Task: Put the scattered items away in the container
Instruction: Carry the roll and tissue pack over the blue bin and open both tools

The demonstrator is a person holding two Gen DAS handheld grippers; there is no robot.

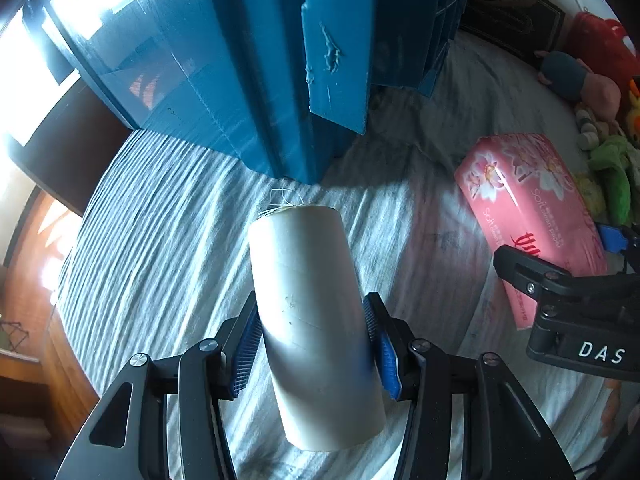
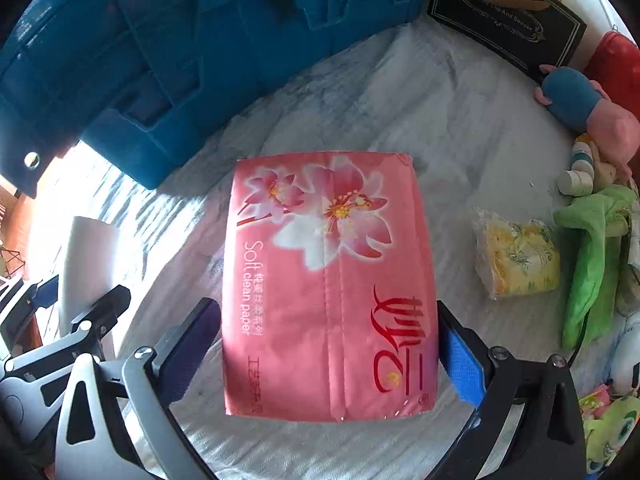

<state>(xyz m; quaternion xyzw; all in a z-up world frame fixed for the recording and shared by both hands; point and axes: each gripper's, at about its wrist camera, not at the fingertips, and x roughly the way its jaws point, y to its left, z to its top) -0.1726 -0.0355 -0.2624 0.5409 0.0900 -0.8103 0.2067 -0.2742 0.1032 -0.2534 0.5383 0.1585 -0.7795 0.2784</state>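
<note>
White cardboard tube (image 1: 312,320) clamped in left hand-held gripper (image 1: 314,344), long axis toward blue crate (image 1: 224,80).

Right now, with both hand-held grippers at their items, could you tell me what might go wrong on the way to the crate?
1. The left hand-held gripper pinches the white roll near its lower half; the long free end could tilt or slip.
2. The pink tissue pack is soft and wide, so it may sag or slide from the right hand-held gripper.
3. The grippers sit close together and could bump heading for the blue crate.
</note>
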